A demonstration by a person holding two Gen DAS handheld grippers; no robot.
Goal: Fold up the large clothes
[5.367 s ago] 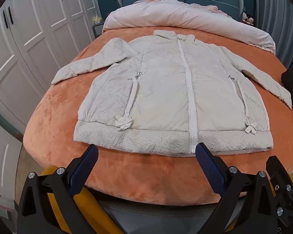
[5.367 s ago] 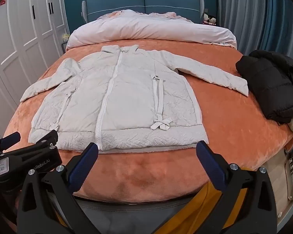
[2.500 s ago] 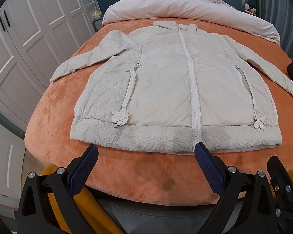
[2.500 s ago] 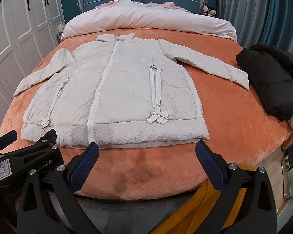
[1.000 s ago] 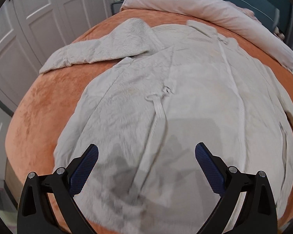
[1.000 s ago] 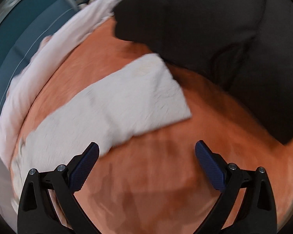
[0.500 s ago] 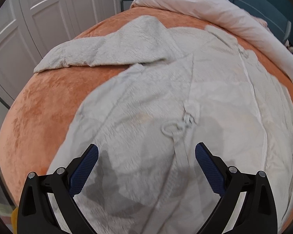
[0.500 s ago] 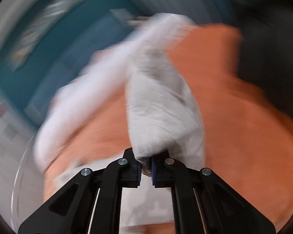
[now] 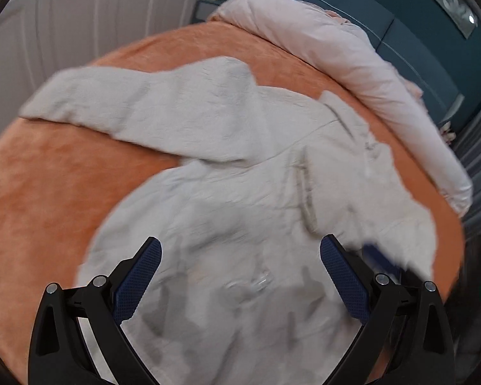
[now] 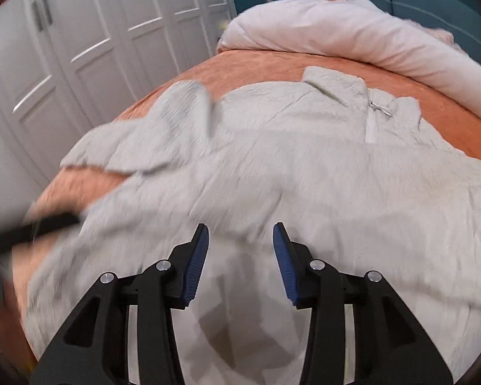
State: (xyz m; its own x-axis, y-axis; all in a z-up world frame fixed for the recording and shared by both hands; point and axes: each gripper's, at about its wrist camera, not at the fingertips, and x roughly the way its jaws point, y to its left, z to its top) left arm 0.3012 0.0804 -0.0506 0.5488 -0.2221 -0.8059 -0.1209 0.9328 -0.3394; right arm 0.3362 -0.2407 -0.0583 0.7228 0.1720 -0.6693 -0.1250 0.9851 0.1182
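Observation:
A cream quilted jacket (image 9: pixel 240 186) lies front-up on the orange bedspread (image 9: pixel 48 192). Its left sleeve (image 9: pixel 138 112) stretches out toward the wardrobe side. My left gripper (image 9: pixel 240 266) is open and empty, hovering over the jacket's body. The jacket fills the right wrist view (image 10: pixel 320 166), collar and zipper top (image 10: pixel 372 112) at the far end. My right gripper (image 10: pixel 240 247) is open and empty just above the jacket's chest; its blurred outline shows at the right of the left wrist view (image 9: pixel 384 256). The right sleeve looks laid across the body, blurred.
A rolled pink duvet (image 9: pixel 352 61) lies along the head of the bed, also in the right wrist view (image 10: pixel 352 35). White wardrobe doors (image 10: pixel 96 48) stand close along the left side. A teal headboard (image 9: pixel 384 25) is behind.
My right gripper carried the right sleeve from the bed's right side over the jacket body and has opened, letting it go. My left gripper has moved forward up the jacket, still open.

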